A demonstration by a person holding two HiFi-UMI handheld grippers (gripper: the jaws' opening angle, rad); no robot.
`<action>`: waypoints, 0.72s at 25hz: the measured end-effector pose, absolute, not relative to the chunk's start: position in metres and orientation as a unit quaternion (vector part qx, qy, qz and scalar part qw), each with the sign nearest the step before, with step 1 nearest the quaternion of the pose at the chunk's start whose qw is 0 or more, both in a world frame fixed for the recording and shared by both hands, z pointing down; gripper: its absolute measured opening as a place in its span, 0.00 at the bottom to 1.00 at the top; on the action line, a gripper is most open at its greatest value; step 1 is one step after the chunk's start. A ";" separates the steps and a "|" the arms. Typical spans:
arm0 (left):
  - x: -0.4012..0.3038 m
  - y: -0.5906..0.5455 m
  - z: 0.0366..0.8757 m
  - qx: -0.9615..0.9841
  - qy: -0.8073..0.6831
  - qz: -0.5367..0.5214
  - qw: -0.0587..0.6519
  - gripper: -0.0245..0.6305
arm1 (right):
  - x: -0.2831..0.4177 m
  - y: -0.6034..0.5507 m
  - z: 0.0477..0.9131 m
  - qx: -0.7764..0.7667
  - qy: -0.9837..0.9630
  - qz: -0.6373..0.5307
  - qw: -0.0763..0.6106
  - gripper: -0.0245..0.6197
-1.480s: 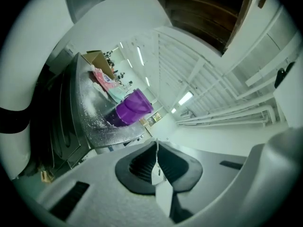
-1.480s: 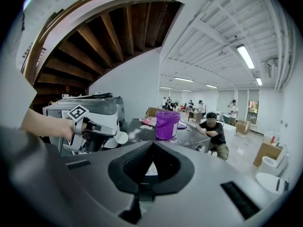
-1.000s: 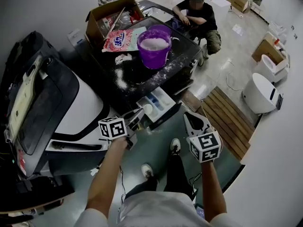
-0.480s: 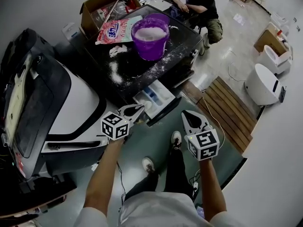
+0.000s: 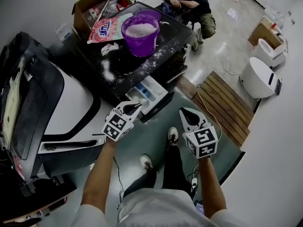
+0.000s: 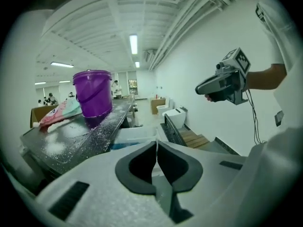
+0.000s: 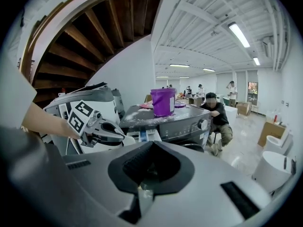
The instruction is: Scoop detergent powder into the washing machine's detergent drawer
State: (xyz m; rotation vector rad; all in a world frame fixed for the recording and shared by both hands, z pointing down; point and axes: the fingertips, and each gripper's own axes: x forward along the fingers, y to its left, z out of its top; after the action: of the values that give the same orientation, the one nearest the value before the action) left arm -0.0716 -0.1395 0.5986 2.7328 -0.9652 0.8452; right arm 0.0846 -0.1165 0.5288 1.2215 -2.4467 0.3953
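The detergent drawer (image 5: 146, 94) stands pulled open from the front of the dark-topped washing machine (image 5: 161, 51). On that top sits a purple bucket (image 5: 140, 32) of white powder, with a pink detergent bag (image 5: 105, 28) behind it. My left gripper (image 5: 134, 109) is shut and empty, its tips just in front of the drawer's left corner. My right gripper (image 5: 185, 113) is also shut and empty, off to the drawer's right over the floor. The left gripper view shows the bucket (image 6: 93, 92), the drawer (image 6: 135, 135) and the right gripper (image 6: 222, 82). No scoop is visible.
Spilled powder (image 5: 109, 72) streaks the machine top. A cardboard box (image 5: 94, 6) stands behind the bag. A person (image 5: 189, 4) sits beyond the machine. A white and black machine (image 5: 57, 103) is at left, a wooden platform (image 5: 222, 105) and a white round unit (image 5: 258, 77) at right.
The head view has shifted, so the machine and bucket sit higher and further left in the picture. Both grippers stay shut and keep nearly the same places by the drawer.
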 end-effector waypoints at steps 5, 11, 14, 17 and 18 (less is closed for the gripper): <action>-0.068 -0.139 0.594 0.906 -0.303 0.297 0.009 0.06 | 0.090 -0.110 0.531 0.438 -0.868 0.142 0.189 0.05; -0.065 -0.136 0.592 0.896 -0.289 0.331 -0.070 0.06 | 0.104 -0.110 0.534 0.452 -0.860 0.149 0.187 0.05; -0.063 -0.136 0.592 0.886 -0.277 0.355 -0.111 0.06 | 0.108 -0.110 0.535 0.455 -0.857 0.151 0.187 0.05; -0.060 -0.133 0.595 0.876 -0.266 0.375 -0.146 0.06 | 0.108 -0.111 0.535 0.456 -0.857 0.151 0.188 0.05; -0.060 -0.132 0.595 0.873 -0.265 0.380 -0.156 0.06 | 0.108 -0.111 0.535 0.456 -0.857 0.151 0.188 0.05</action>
State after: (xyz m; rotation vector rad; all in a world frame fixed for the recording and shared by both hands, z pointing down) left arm -0.0599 -0.1325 0.5954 3.0522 -0.9256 1.3275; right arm 0.1081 -0.1106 0.5348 1.2817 -2.4112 0.4245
